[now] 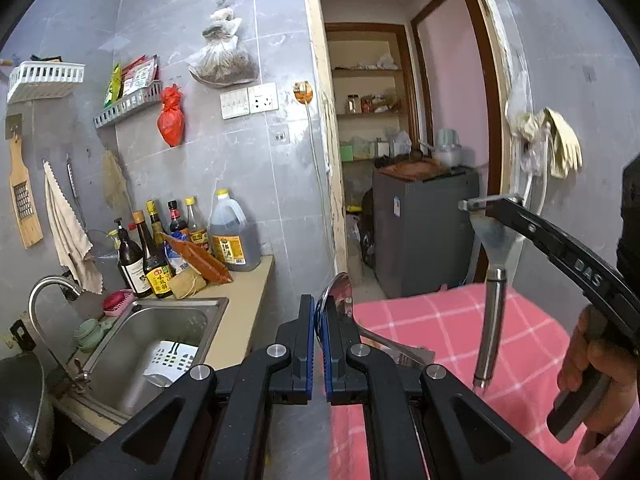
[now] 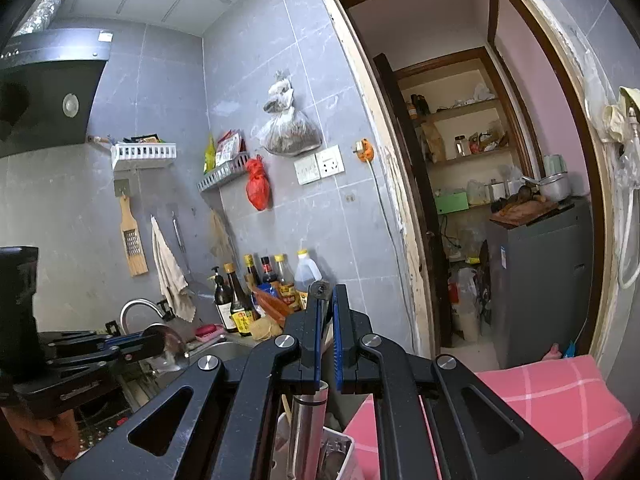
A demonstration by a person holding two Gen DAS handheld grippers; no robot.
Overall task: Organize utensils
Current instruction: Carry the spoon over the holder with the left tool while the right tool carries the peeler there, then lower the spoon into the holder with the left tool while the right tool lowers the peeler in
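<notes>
Steel, both of them: the left hand-held gripper (image 1: 319, 322) is clamped on the bowl of a spoon (image 1: 340, 294), whose handle trails back to the right above the pink checked cloth (image 1: 420, 320). The right hand-held gripper (image 2: 327, 312) is closed on the flat blade of a spatula (image 1: 490, 280), whose round handle hangs straight down. A white utensil holder (image 2: 340, 452) shows below the right gripper, just beside the cloth's left edge. The sink (image 1: 168, 332) is set in the desk (image 1: 244, 300) to the left. Both utensils look stiff, light and slick. A pinch on polished metal may let them swivel, so a hold nearer the neck would likely be steadier.
</notes>
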